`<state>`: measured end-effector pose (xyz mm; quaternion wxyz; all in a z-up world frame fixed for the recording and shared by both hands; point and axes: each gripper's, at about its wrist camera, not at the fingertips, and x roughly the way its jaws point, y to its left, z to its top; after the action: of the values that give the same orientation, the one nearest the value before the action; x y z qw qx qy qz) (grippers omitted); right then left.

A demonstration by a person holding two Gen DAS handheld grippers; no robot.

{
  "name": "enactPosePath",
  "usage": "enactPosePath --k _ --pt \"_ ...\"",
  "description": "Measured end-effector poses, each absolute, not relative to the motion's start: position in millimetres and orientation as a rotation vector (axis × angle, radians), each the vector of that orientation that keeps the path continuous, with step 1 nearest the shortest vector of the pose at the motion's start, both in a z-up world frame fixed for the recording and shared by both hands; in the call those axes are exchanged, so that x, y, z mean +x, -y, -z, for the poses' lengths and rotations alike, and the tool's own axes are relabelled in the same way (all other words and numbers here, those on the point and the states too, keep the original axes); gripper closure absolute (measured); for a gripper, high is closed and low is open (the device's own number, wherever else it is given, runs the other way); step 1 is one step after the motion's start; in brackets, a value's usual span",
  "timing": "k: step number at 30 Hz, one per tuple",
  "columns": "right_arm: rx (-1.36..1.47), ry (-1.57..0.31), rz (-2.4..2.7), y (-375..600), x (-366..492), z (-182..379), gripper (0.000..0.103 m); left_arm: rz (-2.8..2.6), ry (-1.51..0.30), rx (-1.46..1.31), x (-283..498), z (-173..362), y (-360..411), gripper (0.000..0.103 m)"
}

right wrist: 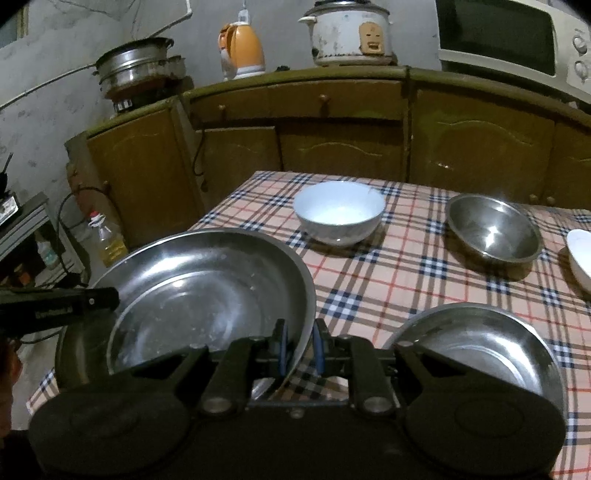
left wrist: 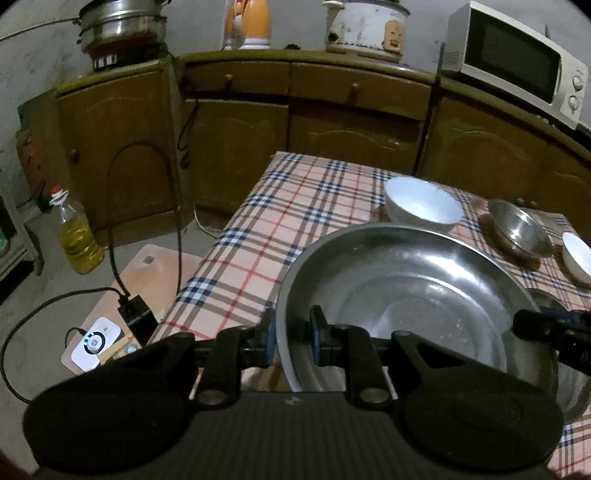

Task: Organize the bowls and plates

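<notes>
A large steel plate (left wrist: 413, 295) is held tilted above the checked table (left wrist: 280, 221). My left gripper (left wrist: 293, 338) is shut on its left rim. My right gripper (right wrist: 300, 347) is shut on its right rim; the plate also shows in the right wrist view (right wrist: 207, 288). Under it lies another steel dish (right wrist: 74, 350). A smaller steel plate (right wrist: 480, 347) lies at the front right. A white bowl (right wrist: 340, 214), a steel bowl (right wrist: 493, 229) and a second white bowl (right wrist: 581, 258) stand farther back.
Brown cabinets (right wrist: 332, 147) stand behind the table, with a steamer pot (right wrist: 136, 66), an orange kettle (right wrist: 243, 48), a rice cooker (right wrist: 351, 33) and a microwave (left wrist: 517, 59) on top. An oil bottle (left wrist: 75, 236) and cables (left wrist: 114, 266) are on the floor left.
</notes>
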<state>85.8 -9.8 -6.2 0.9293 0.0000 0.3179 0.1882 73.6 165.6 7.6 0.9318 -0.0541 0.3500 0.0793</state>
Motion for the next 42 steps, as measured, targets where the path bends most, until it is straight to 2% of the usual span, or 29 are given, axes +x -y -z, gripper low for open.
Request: enactPosePath --k 42 --pt "0.057 -0.612 -0.177 123.4 47.2 -7.0 0.083 0.038 -0.718 -0.032 78.6 -13.9 -60.4 0.083"
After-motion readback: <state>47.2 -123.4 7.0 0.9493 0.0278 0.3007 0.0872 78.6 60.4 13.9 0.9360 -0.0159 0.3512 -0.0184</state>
